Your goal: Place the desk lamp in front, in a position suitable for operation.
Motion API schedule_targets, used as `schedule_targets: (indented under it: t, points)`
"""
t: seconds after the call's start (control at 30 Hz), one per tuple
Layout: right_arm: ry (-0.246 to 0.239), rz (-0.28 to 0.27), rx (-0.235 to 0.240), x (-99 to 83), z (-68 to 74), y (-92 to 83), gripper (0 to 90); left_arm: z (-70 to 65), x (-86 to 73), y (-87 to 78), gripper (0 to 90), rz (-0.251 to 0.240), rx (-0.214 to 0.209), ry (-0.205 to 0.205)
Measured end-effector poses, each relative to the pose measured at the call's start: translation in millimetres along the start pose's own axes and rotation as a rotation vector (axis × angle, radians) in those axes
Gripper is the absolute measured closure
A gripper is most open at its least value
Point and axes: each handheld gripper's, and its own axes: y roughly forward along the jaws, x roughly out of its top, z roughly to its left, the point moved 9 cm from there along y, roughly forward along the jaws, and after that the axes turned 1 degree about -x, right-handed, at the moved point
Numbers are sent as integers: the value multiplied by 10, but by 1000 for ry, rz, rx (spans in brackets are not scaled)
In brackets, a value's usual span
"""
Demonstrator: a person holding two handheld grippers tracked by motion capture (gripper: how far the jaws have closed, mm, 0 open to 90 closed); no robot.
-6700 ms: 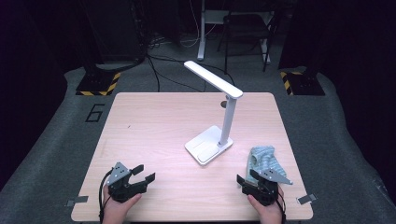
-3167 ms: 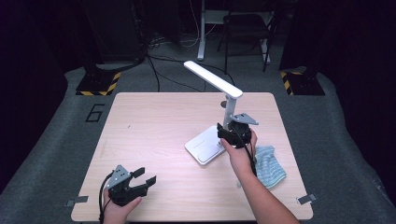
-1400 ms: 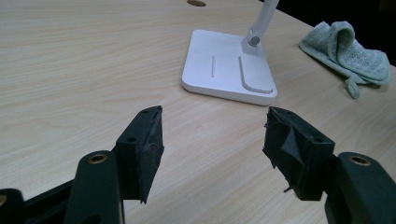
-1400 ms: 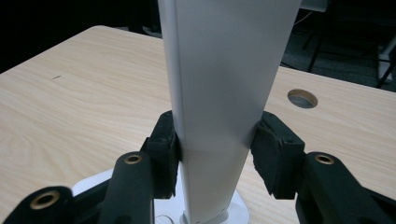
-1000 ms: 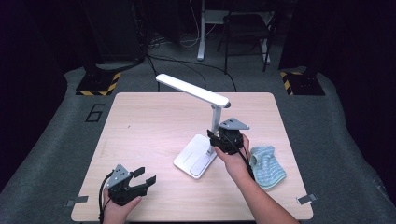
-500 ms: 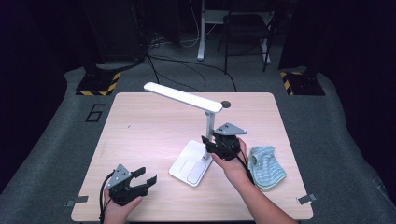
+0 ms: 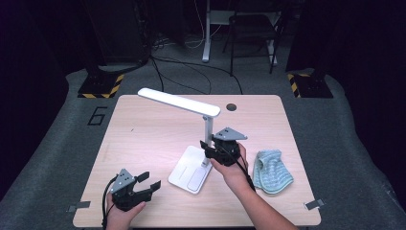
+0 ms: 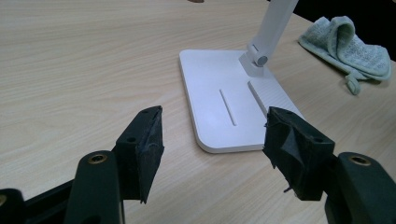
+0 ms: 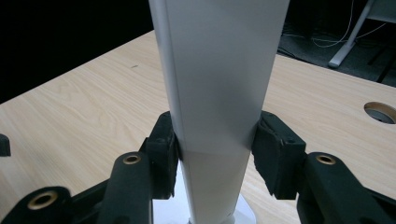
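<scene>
Lamp [image 7: 201,143] dragged toward desk [image 7: 143,139] centre and swung, head now pointing left; right tool [image 7: 214,152] clamped on its upright post, base flat mid-desk. Looks like repositioning is nearly done; left tool [image 7: 143,184] idle, jaws apart, holding nothing; cloth [image 7: 271,171] lies right of the lamp

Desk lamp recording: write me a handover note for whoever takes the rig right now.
Right tool: shut on the upright post of the desk lamp, pads pressing both sides.
Left tool: open, holding nothing, at the near left of the table, aimed at the lamp base.
Cloth: crumpled on the table to the right of the lamp, untouched.
Done: lamp gripped, standing near the table's middle.
Left: probably set the lamp in place, release, then pick up the cloth, perhaps to wipe the lamp.
</scene>
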Motion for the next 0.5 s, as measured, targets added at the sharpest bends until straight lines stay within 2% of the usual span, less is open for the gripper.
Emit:
schedule_targets:
  t: [0.17,0.33,0.5]
  points:
    - [28,-8,-15,19,23,24,523,-1,0,-1,370,1,-4,3]
    - [35,-13,-33,40,34,57,534,5,0,-5,370,1,-5,2]
    - [2,-7,-41,40,33,57,544,13,0,-12,370,0,-3,5]
